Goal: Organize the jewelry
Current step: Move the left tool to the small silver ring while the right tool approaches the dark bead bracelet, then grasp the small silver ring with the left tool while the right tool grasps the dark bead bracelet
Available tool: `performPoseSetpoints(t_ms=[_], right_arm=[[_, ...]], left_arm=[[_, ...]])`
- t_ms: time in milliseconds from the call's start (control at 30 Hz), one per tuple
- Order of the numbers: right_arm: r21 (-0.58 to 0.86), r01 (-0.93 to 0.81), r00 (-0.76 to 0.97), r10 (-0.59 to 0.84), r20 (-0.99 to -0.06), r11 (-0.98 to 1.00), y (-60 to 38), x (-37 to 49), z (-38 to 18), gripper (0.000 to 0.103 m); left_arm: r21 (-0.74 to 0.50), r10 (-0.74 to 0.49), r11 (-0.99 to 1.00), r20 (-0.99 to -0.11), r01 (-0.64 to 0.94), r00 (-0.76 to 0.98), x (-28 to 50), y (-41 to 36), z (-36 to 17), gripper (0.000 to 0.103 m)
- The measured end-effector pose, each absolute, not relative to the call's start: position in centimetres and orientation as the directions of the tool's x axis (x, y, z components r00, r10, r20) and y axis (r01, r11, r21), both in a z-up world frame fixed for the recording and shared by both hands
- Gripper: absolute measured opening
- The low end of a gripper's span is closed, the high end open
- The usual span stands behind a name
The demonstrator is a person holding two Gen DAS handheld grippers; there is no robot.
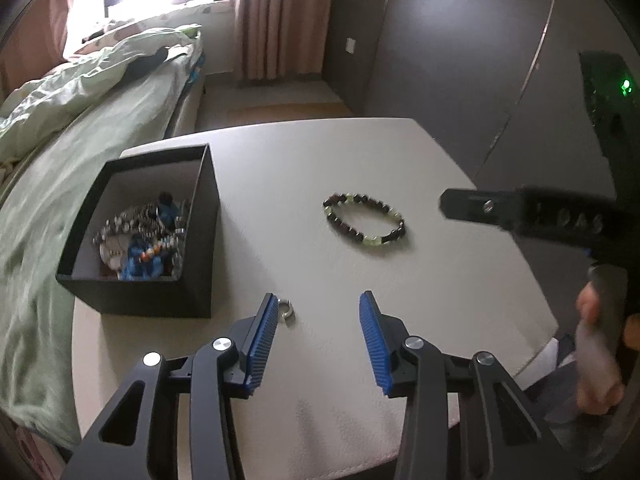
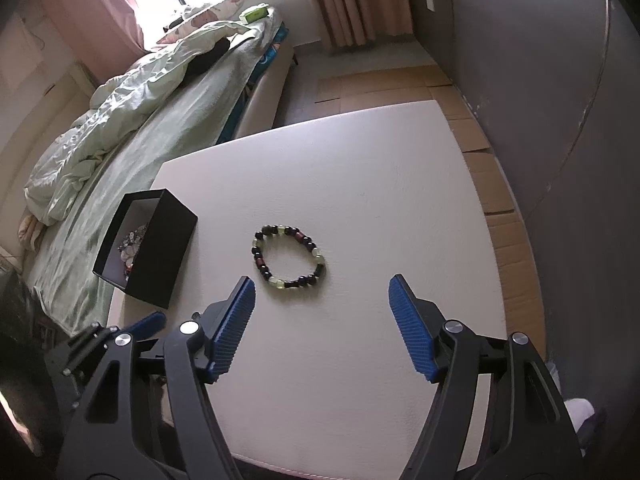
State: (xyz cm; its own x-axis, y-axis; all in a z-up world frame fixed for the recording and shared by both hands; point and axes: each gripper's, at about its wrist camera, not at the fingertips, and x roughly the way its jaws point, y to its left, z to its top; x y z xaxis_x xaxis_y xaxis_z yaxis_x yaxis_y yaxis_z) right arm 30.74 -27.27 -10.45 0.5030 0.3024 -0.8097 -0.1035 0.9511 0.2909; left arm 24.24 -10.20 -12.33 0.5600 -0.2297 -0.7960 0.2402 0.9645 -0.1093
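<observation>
A bracelet of dark and pale green beads (image 1: 364, 222) lies flat on the white table (image 1: 320, 380); it also shows in the right wrist view (image 2: 289, 258). A black open box (image 1: 196, 272) at the table's left holds several pieces of jewelry (image 1: 144, 236); the box (image 2: 168, 252) shows in the right wrist view too. A small silver ring (image 1: 287, 309) lies beside my left finger. My left gripper (image 1: 319, 320) is open and empty, short of the bracelet. My right gripper (image 2: 322, 292) is open and empty, just short of the bracelet.
A bed with green bedding (image 2: 140, 120) runs along the table's left side. Grey cabinet doors (image 2: 540, 80) stand at the right. Cardboard sheets (image 2: 500, 184) cover the floor past the table's right edge. The right gripper's body (image 1: 540, 216) reaches in at the right of the left wrist view.
</observation>
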Motion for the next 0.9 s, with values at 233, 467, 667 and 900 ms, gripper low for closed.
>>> performPoseSetpoints(t_ms=[233, 467, 667, 900], right_arm=[[0.295, -0.099, 0.493, 0.304, -0.815, 0.95, -28.1, 30.9, -11.3, 0.067], [0.282, -0.125, 0.484, 0.307, -0.819, 0.951, -27.8, 31.3, -12.0, 0.059], [0.262, -0.157, 0.483, 0.305, -0.821, 0.952, -26.8, 31.5, -12.2, 0.059], [0.25, -0.132, 0.491, 0.283, -0.824, 0.959, -25.9, 32.1, -12.3, 0.054]], left_arm=[[-0.121, -0.208, 0.976, -0.776, 0.183, 0.595, 24.2, -9.5, -13.7, 0.035], [-0.098, -0.178, 0.981, -0.795, 0.167, 0.581, 25.1, -9.8, -15.1, 0.028], [-0.061, -0.136, 0.987, -0.799, 0.147, 0.586, 25.8, -10.2, -15.5, 0.028], [0.024, -0.063, 0.991, -0.791, 0.133, 0.609, 25.7, -11.0, -15.8, 0.018]])
